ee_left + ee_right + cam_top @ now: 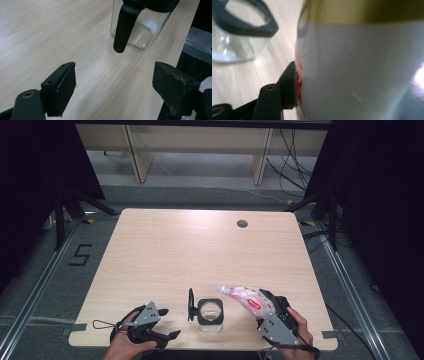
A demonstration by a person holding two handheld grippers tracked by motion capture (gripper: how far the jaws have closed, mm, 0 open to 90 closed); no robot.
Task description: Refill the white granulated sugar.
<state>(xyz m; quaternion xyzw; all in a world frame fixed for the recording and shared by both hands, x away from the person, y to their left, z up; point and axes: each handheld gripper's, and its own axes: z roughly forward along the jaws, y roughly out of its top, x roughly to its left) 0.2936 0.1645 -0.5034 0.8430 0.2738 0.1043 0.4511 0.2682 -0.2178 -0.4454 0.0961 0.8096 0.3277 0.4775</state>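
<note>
Item, my left gripper [167,323]: jaws wide apart and empty, just left of the jar [210,314], the nearer of my two tools to its hanging lid [190,304]. Item, my right gripper [266,306]: clamped on a pink-and-white pouch [243,298], right of the jar. Item, jar: clear glass with a black collar, mouth open, standing near the table's [200,245] front edge. The pouch's long axis slants toward the jar mouth, tip just short of it; I judge a pour likely.
</note>
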